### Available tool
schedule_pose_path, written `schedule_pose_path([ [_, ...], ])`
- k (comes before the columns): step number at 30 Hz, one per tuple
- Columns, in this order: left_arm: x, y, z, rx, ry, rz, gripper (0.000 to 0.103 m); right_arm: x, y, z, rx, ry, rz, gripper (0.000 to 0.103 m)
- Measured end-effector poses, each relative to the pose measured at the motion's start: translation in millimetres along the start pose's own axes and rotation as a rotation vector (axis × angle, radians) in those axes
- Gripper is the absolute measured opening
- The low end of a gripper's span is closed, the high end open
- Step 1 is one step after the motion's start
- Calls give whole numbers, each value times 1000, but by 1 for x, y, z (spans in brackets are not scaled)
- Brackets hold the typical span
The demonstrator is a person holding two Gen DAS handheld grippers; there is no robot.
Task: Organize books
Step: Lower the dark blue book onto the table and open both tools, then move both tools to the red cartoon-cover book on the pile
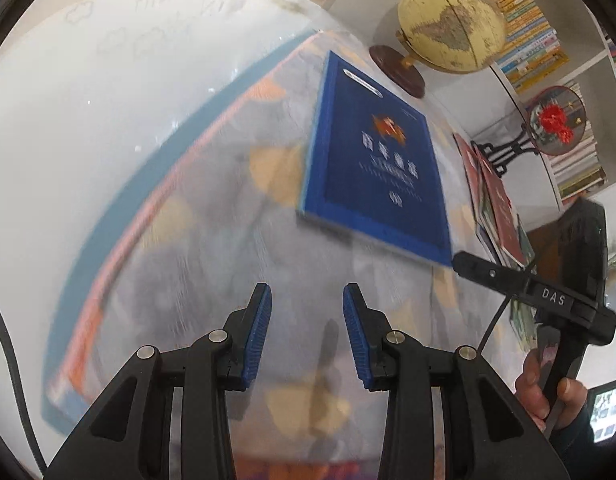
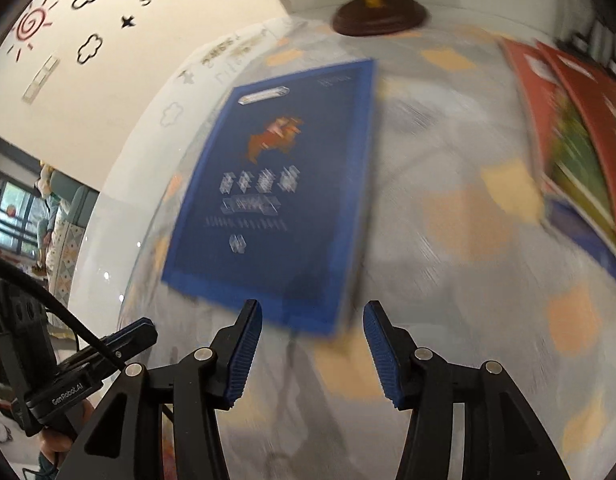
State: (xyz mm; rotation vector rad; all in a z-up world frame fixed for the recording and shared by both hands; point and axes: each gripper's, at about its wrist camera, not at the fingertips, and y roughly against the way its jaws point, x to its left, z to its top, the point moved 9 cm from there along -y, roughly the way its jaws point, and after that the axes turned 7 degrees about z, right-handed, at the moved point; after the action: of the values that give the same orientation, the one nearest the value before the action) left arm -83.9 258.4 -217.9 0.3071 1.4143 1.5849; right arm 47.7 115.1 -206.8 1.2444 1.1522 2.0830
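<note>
Nearest to me, my left gripper [image 1: 307,332] has its blue pads [image 1: 259,336] apart with nothing between them, hovering over the table [image 1: 167,280]. My right gripper [image 2: 312,354] is spread wider, also empty; its pads sit just short of the near edge of the blue book [image 2: 275,192], not touching it as far as I can tell through the blur. The table wears a grey cloth with pale orange patches under a clear glossy cover, and a teal and orange band runs along its edge in the left wrist view. The blue book lies flat, face up, near the middle. To its right, a fanned pile of red books [image 2: 580,120] lies flat, well apart from it. Behind the blue book stands a yellow globe [image 1: 452,20] on a dark round base. Further back, a round fan ornament [image 1: 556,120] on a black stand, then white shelves [image 1: 524,40] packed with books. A cream wall [image 2: 107,32] carries cloud and sun doodles.
</note>
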Motion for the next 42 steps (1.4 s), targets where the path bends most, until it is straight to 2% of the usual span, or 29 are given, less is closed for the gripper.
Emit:
schedule_pose_path([
  [6,-35,18,-33,-4,-25,-55,34,-24,44,-51,-34,-65,-20,51],
  [14,-128,37,-58,-7,-188,-160,35,-63,115,-108,-114,-135,-83,52],
  [19,-188,34,-68,8,-299,-199,35,-97,157,-123,-178,-207,-106,54],
  [24,-238,18,-72,33,-358,-215,35,-139,189,-127,-238,-296,-98,54],
  [28,-282,-16,-69,76,-364,-210,35,-173,205,-124,-231,-282,-150,54],
  [34,-333,-54,-57,94,-406,-159,35,-224,233,-102,-234,-158,-263,54],
  [38,-349,-69,-37,73,-446,-96,35,-248,235,-56,-256,-82,-268,54],
  [42,-353,-87,-10,75,-441,-58,35,-272,220,-3,-239,-95,-224,54],
])
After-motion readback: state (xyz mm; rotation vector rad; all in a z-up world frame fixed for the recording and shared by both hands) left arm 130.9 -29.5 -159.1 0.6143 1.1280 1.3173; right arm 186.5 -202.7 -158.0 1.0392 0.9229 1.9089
